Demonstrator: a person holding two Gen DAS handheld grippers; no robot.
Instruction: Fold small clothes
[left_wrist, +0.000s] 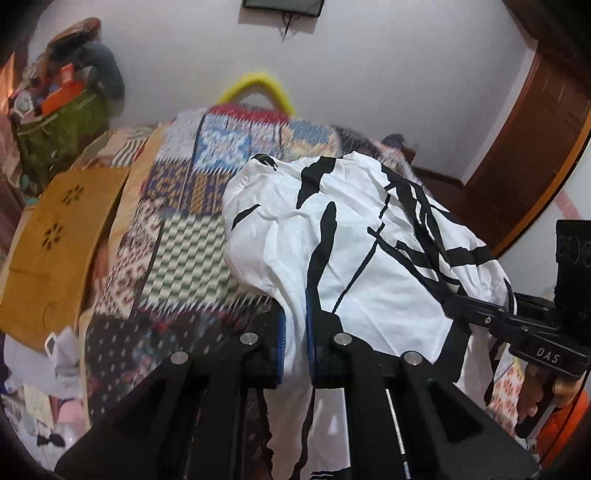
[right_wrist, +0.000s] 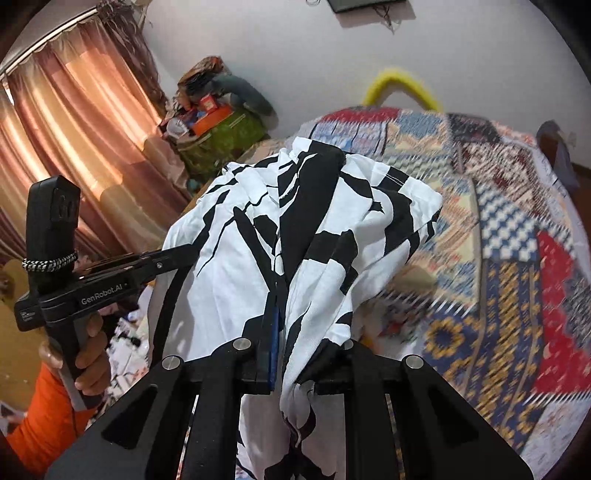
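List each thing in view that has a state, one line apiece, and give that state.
Garment: black-and-white, lifted off the bed, bunched and unfolded, pinched by both grippers.
Left gripper: shut on the garment.
Right gripper: shut on the garment.
Bedspread: patchwork, spread over the bed.
Curtain: drawn across, light glowing through.
Green bag: open, heaped with things.
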